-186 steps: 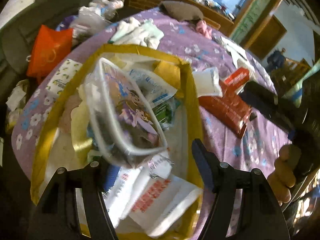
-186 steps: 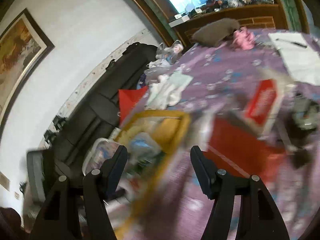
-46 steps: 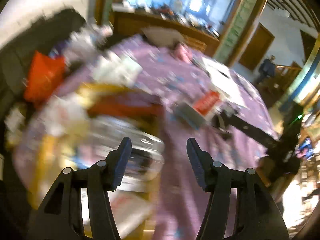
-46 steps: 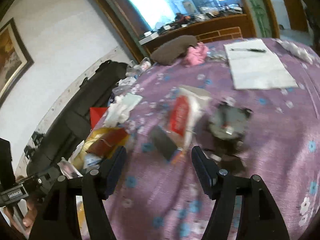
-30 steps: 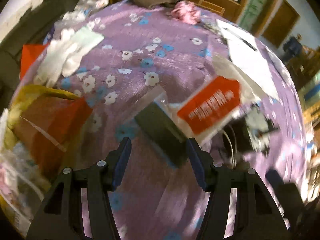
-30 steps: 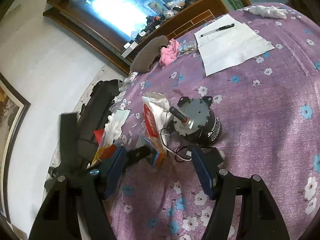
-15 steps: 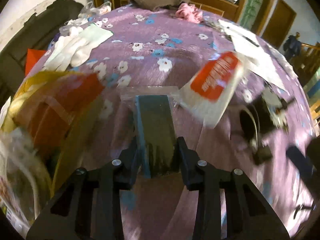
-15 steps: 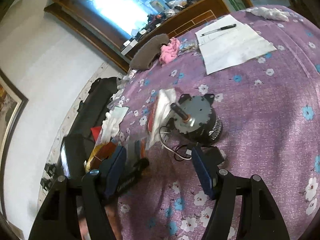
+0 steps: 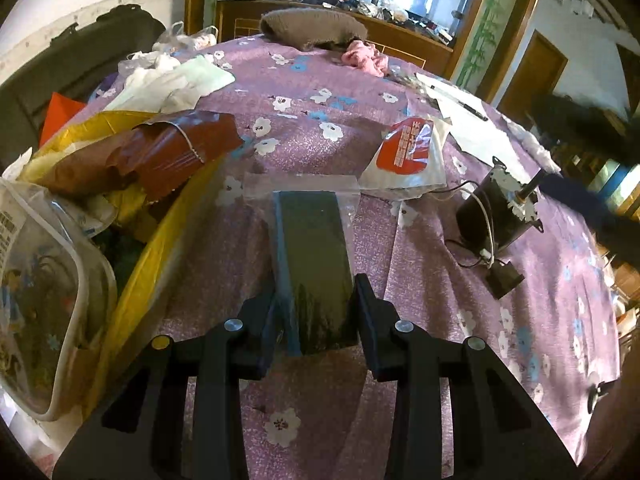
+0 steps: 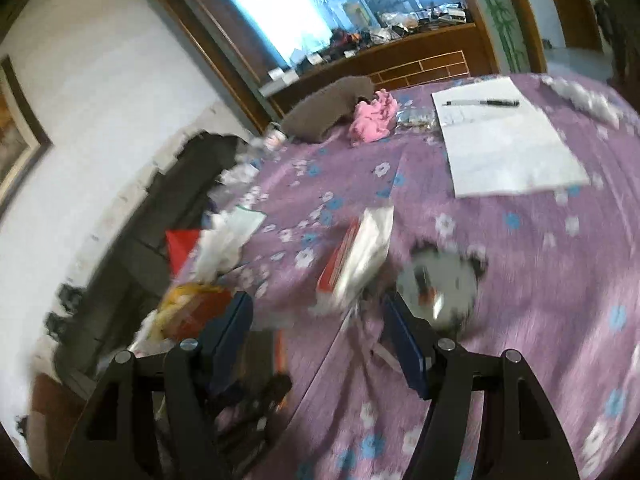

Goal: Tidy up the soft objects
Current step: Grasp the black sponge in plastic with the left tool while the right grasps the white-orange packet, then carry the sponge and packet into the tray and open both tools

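My left gripper (image 9: 316,300) is shut on a dark blue-black flat pack in a clear plastic sleeve (image 9: 312,236), which lies on the purple flowered tablecloth (image 9: 320,420). A yellow bag (image 9: 148,240) full of packets stands to its left, with a dark red packet (image 9: 176,152) on top. A white pouch with a red label (image 9: 408,152) lies just beyond the sleeve; it also shows in the blurred right wrist view (image 10: 356,256). My right gripper (image 10: 320,336) is open and empty above the cloth.
A black motor with wires (image 9: 496,208) sits right of the pack. White cloths (image 9: 176,80), a grey cushion (image 9: 312,28) and a pink rag (image 9: 364,58) lie further back. Paper with a pen (image 10: 500,144) lies at the far right.
My left gripper swung from the yellow bag to the sleeved pack and closed on it. My right gripper view has swung left and is now blurred.
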The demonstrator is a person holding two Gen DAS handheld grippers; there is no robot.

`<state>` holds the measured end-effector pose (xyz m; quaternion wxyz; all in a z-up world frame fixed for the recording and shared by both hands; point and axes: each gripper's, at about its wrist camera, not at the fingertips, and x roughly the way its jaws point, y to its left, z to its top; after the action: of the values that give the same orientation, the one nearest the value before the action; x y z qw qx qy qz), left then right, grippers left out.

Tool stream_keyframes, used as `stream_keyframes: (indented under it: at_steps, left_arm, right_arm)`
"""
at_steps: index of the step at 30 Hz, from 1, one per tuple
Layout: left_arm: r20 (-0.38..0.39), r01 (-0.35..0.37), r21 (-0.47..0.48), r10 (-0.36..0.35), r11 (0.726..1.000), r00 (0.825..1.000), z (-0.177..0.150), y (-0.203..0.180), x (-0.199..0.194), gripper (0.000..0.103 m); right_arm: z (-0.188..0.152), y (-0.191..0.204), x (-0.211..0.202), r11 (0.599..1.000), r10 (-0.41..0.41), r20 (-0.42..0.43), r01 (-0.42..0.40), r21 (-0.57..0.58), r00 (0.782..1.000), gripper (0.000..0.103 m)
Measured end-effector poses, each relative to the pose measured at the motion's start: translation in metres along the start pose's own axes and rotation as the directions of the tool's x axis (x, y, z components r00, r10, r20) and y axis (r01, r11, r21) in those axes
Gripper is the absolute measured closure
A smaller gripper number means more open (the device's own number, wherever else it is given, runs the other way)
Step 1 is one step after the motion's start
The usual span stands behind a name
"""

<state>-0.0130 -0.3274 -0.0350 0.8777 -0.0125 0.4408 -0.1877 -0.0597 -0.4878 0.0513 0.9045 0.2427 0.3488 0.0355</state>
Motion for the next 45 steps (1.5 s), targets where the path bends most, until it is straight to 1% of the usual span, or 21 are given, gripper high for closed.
stream_keyframes:
  at_steps: [3,6,8,9,11,13,14,15,17,18,19,20,23,25,27,30,32,36,38,41,45]
  left_arm:
    - [-0.003,0.024,-0.019,-0.024,1.000,1.000,0.000,0.004,-0.001,0.068]
    - [-0.004,0.030,-0.023,-0.030,0.999,1.000,0.001,0.004,-0.001,0.068]
    - [-0.004,0.033,-0.028,-0.033,0.999,0.999,0.001,0.005,-0.001,0.068]
    - [-0.006,0.041,-0.036,-0.042,0.998,0.999,0.002,0.006,-0.001,0.069]
    - [-0.006,0.052,-0.044,-0.053,0.998,0.999,0.002,0.008,-0.002,0.069]
    - [-0.007,0.058,-0.044,-0.059,0.997,0.998,0.002,0.008,-0.002,0.069]
    - [-0.008,0.062,-0.045,-0.062,0.997,0.998,0.002,0.008,-0.002,0.069]
    - [-0.009,0.065,-0.047,-0.065,0.997,0.998,0.002,0.008,-0.002,0.069]
    - [-0.010,0.072,-0.049,-0.073,0.996,0.997,0.002,0.009,-0.002,0.069]
    - [-0.010,0.074,-0.050,-0.075,0.996,0.997,0.002,0.009,-0.002,0.069]
    - [-0.008,0.074,-0.050,-0.074,0.996,0.997,0.002,0.009,-0.003,0.069]
    - [-0.005,0.074,-0.049,-0.075,0.996,0.997,0.001,0.008,-0.004,0.069]
    - [0.010,0.080,-0.055,-0.080,0.995,0.997,0.001,0.010,-0.007,0.069]
    - [0.023,0.084,-0.053,-0.083,0.995,0.996,0.000,0.010,-0.010,0.069]
    - [0.037,0.103,-0.057,-0.101,0.993,0.994,0.000,0.011,-0.014,0.069]
    - [0.089,0.132,-0.036,-0.128,0.991,0.988,-0.002,0.008,-0.027,0.069]
    - [0.108,0.160,-0.012,-0.158,0.987,0.982,-0.007,0.005,-0.039,0.069]
    - [0.075,0.278,-0.021,-0.276,0.960,0.958,-0.022,0.010,-0.095,0.069]
    - [0.089,0.288,-0.011,-0.286,0.958,0.954,-0.027,0.021,-0.130,0.069]
    - [0.112,0.248,-0.031,-0.243,0.968,0.964,-0.031,0.054,-0.178,0.069]
    - [0.184,0.133,-0.107,-0.112,0.985,0.977,-0.028,0.118,-0.229,0.069]
  right_arm:
    - [0.028,0.008,0.016,0.996,-0.085,-0.023,0.084,-0.044,0.996,0.035]
    - [0.050,0.011,0.041,0.988,-0.152,-0.101,0.149,-0.035,0.983,0.035]
    - [0.061,0.022,0.064,0.972,-0.228,-0.167,0.215,-0.090,0.959,0.036]
    - [0.064,0.025,0.079,0.957,-0.284,-0.205,0.265,-0.116,0.937,0.036]
    - [0.064,0.020,0.100,0.931,-0.364,-0.258,0.352,-0.091,0.895,0.042]
    - [0.061,0.012,0.118,0.924,-0.376,-0.313,0.378,-0.055,0.872,0.054]
    - [0.059,0.010,0.126,0.918,-0.388,-0.334,0.393,-0.055,0.859,0.057]
    - [0.055,0.008,0.134,0.910,-0.405,-0.351,0.411,-0.060,0.844,0.065]
    - [0.052,0.008,0.143,0.902,-0.421,-0.364,0.426,-0.071,0.831,0.072]
    - [0.052,0.012,0.143,0.896,-0.437,-0.351,0.436,-0.088,0.828,0.079]
    - [0.053,0.017,0.137,0.897,-0.439,-0.323,0.433,-0.095,0.838,0.089]
    - [0.054,0.021,0.131,0.898,-0.437,-0.300,0.428,-0.099,0.848,0.091]
    - [0.057,0.034,0.098,0.930,-0.368,-0.210,0.360,-0.076,0.906,0.093]
    - [0.052,0.040,0.077,0.932,-0.361,-0.162,0.354,-0.074,0.918,0.093]
    - [0.043,0.040,0.051,0.958,-0.288,-0.138,0.284,-0.048,0.948,0.094]
    - [0.032,0.046,0.009,0.970,-0.244,-0.061,0.243,-0.024,0.968,0.094]
    - [0.022,0.048,-0.024,0.975,-0.221,-0.002,0.221,-0.017,0.975,0.094]
    - [-0.001,0.052,-0.078,0.989,-0.144,0.061,0.145,-0.001,0.988,0.093]
    - [-0.019,0.056,-0.099,0.995,-0.096,0.080,0.096,-0.002,0.992,0.093]
    - [-0.042,0.067,-0.103,1.000,-0.005,0.074,0.005,-0.002,0.997,0.093]
    - [-0.076,0.097,-0.089,0.990,0.141,0.014,-0.141,-0.008,0.990,0.094]
